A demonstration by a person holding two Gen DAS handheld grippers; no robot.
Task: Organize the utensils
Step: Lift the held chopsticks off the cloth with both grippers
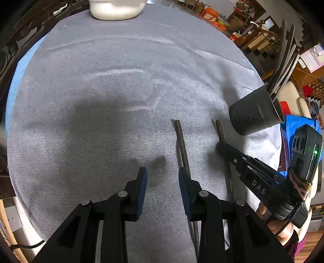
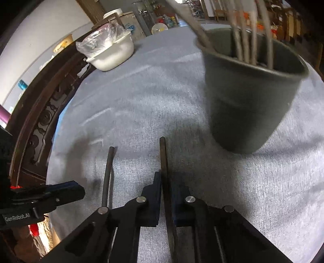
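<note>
Two dark metal utensil handles lie on the grey tablecloth (image 1: 101,91). My right gripper (image 2: 167,188) is shut on one handle (image 2: 163,153), which points toward a dark grey cup (image 2: 249,97) holding several utensils (image 2: 245,30). In the left wrist view the right gripper (image 1: 222,146) grips that handle (image 1: 219,129) just left of the cup (image 1: 255,113). My left gripper (image 1: 163,178) is open and empty, with the second handle (image 1: 182,145) lying along its right finger (image 1: 183,182). That handle also shows in the right wrist view (image 2: 107,174), beside my left gripper (image 2: 73,190).
A white bowl (image 1: 116,9) stands at the table's far edge; in the right wrist view it (image 2: 115,54) holds a clear plastic bag. A carved dark wooden rim (image 2: 40,113) borders the table on the left. Cluttered furniture lies beyond the right edge.
</note>
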